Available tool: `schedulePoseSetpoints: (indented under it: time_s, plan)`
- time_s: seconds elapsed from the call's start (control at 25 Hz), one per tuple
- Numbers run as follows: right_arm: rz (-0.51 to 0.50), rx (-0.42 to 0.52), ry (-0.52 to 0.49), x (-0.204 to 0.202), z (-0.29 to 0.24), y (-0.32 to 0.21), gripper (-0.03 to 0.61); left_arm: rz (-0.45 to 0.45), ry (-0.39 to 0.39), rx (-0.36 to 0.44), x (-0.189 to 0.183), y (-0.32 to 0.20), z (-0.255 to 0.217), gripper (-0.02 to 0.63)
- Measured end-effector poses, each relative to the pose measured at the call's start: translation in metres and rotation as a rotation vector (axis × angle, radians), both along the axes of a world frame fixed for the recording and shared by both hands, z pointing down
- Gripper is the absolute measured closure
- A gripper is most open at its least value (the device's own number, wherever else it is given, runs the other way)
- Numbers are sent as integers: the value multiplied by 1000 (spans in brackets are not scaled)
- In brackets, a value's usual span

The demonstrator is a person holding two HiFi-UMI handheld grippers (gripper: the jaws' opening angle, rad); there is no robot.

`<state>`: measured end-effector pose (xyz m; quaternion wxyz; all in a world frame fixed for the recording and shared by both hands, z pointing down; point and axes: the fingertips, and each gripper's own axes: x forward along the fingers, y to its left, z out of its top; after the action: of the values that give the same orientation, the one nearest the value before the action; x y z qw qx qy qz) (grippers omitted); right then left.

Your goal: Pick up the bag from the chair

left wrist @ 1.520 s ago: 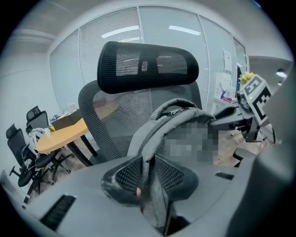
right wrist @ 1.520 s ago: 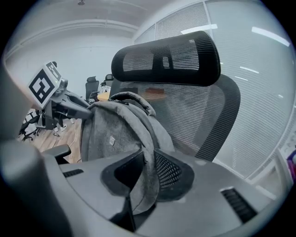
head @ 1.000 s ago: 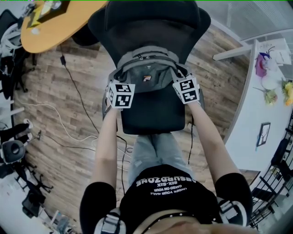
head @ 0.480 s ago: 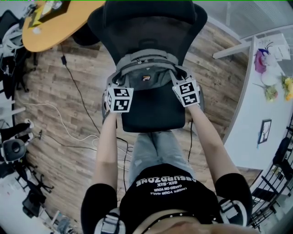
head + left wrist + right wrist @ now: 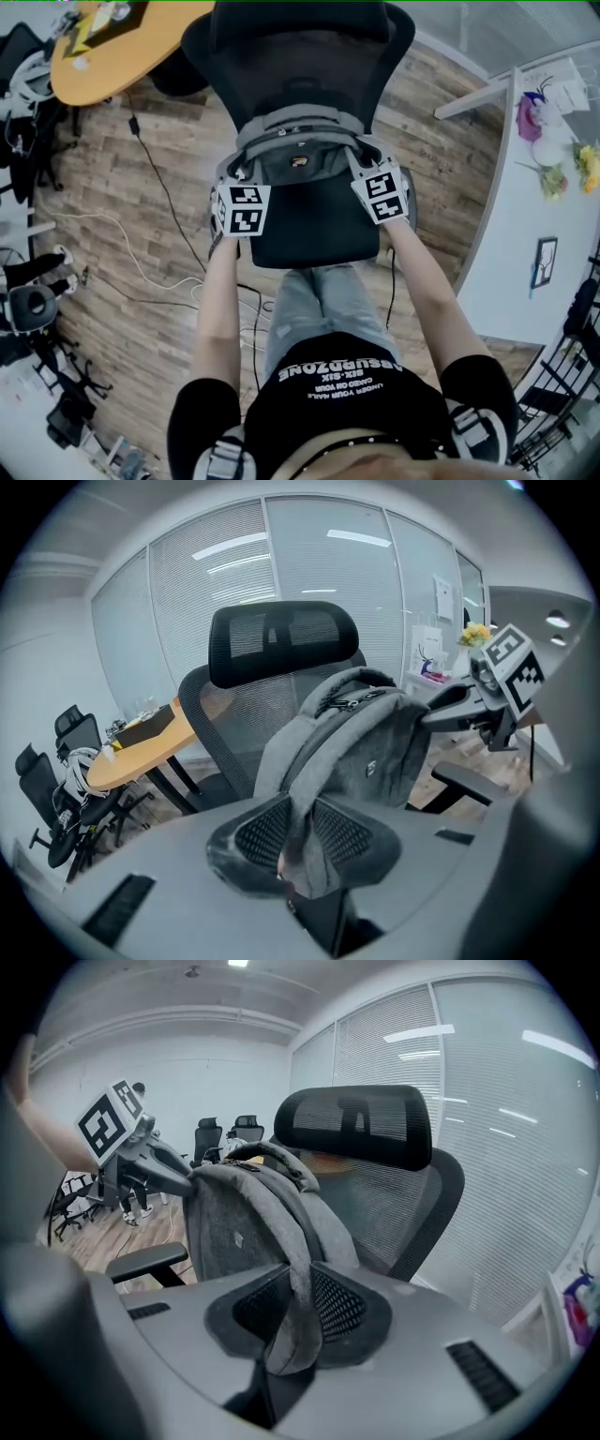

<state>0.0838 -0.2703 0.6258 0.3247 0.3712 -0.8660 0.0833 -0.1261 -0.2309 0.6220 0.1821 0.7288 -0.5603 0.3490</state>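
Note:
A grey backpack (image 5: 298,157) stands upright on the black office chair (image 5: 314,234), leaning against its mesh backrest. My left gripper (image 5: 236,180) is shut on the bag's left shoulder strap (image 5: 302,803), which runs up between its ribbed pads. My right gripper (image 5: 367,167) is shut on the right strap (image 5: 298,1269), pinched the same way. In the left gripper view the backpack (image 5: 366,747) fills the middle, with the right gripper's marker cube (image 5: 511,667) behind it. In the right gripper view the backpack (image 5: 248,1222) sits before the headrest (image 5: 361,1124), the left marker cube (image 5: 108,1119) beyond.
An orange round table (image 5: 112,37) stands at the far left, with cables (image 5: 150,178) trailing over the wooden floor. A white desk (image 5: 534,187) with flowers and a picture frame runs along the right. The person's legs touch the seat's front edge. Other office chairs (image 5: 52,780) stand by the table.
Both grippers have moved slightly up and away from me with the straps, and the backpack has shifted a little toward the backrest.

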Motion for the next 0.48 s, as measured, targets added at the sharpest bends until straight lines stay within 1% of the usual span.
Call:
schedulePoseSetpoints:
  time_s: [0.24,0.48]
  plan:
    - [1,30,-14,8,-32,20,500,-18,37,30,8,27,-28,522]
    - [-8,44,-31,12,-63,46,500,-37,50,71,13,57,-62,522]
